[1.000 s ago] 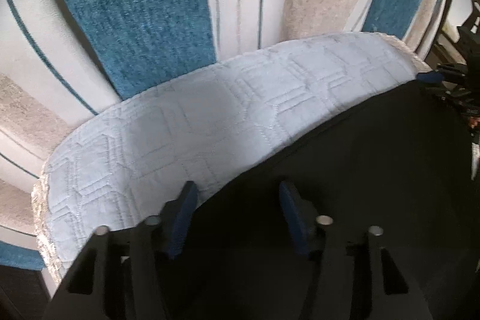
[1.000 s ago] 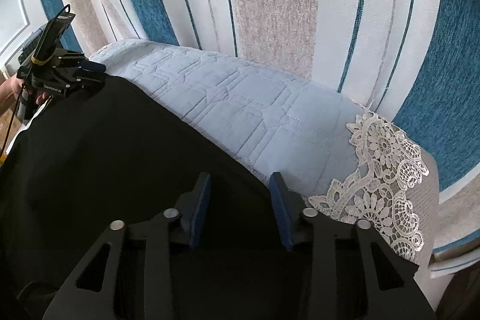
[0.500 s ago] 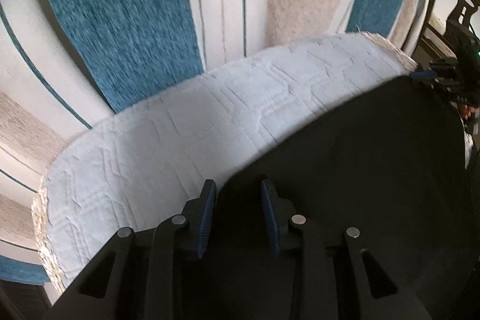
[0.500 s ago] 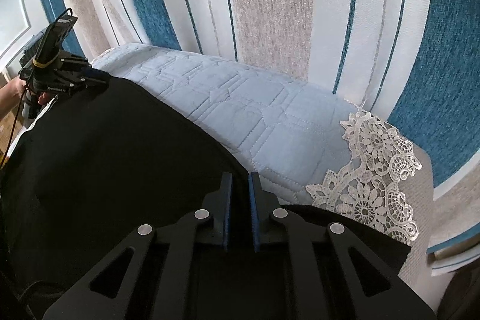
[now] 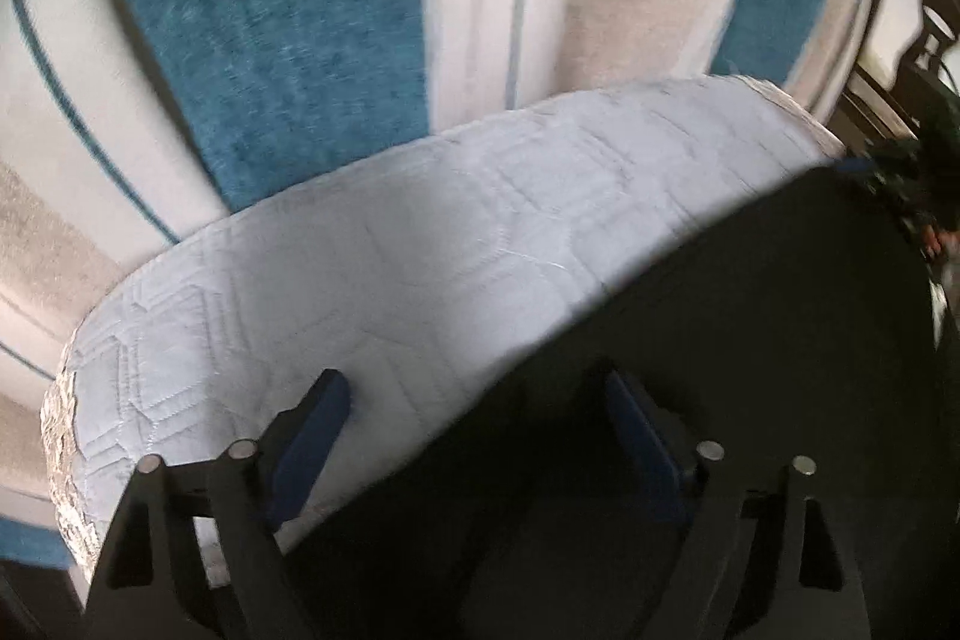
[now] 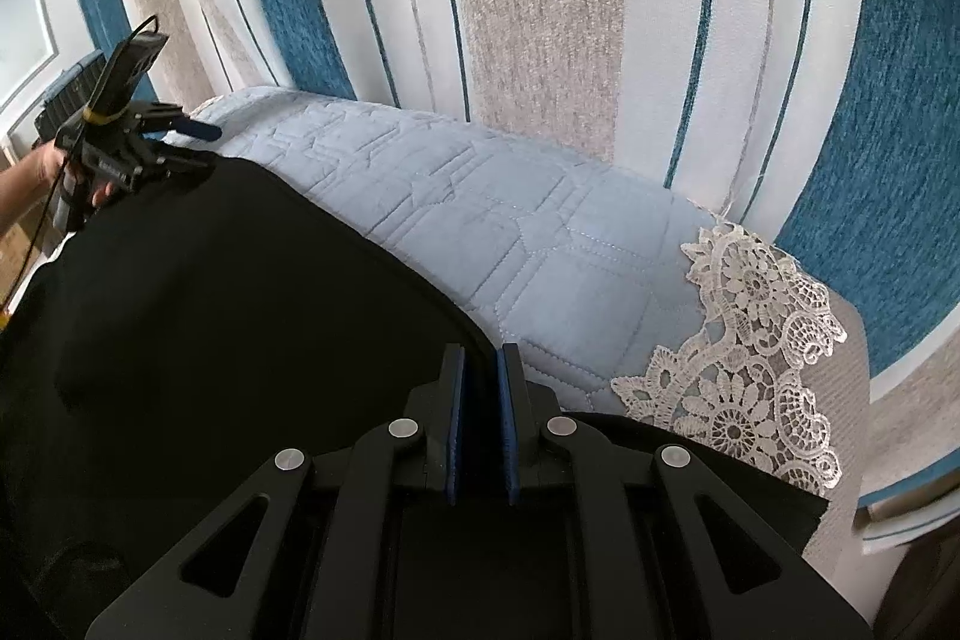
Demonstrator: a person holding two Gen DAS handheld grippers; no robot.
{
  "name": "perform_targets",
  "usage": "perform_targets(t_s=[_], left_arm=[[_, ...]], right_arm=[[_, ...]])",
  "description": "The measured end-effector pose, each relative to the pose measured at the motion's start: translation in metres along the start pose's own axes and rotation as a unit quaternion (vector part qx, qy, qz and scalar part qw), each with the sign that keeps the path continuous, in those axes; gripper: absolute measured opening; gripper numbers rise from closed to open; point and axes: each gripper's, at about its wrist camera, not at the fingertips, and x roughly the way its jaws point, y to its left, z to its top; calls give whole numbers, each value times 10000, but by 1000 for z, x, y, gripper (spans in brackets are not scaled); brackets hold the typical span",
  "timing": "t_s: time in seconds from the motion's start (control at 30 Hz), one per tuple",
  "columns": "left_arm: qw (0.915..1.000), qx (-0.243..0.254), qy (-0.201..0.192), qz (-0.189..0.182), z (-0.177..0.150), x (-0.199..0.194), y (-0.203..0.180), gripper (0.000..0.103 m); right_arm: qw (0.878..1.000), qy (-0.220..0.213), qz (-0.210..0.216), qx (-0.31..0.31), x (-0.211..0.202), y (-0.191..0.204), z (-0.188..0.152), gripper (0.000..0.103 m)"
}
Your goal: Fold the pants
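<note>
Nearest in the right wrist view, the right gripper has its two blue pads drawn to a narrow slit, pinching the far edge of the black pants; the cloth runs between the jaws and spreads away to their left and beneath them. That pinch looks meant to hold one corner of the garment so the edge can be lifted or carried over for a fold.

In the left wrist view, the left gripper has its jaws opening, already wide apart. The pants lie under and to the right of the jaws, their edge crossing the gap, and neither pad presses on the cloth. One blue pad hangs over the pale quilt, the other over the black fabric. My reading is that this hand straddles the edge to take a fresh hold, though the frame is blurred.

Beyond both pairs of jaws, the quilted light-blue cover lies flat as the work surface, with a white lace trim just right of the right jaws. Farther off hang striped blue, beige and white curtains.

Count: one pair of pants, two grippers, four blue pads, one quilted cover, one lace trim.
</note>
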Motion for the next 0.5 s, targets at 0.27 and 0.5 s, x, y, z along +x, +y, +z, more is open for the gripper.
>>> perform_targets(t_s=[0.27, 0.5], left_arm=[[9987, 354, 202, -304, -2, -12, -16, 41], [9992, 346, -37, -181, -3, -25, -22, 12]], right_arm=[[10000, 2, -42, -19, 0, 2, -2, 11], [9999, -71, -139, -14, -9, 7, -1, 8]])
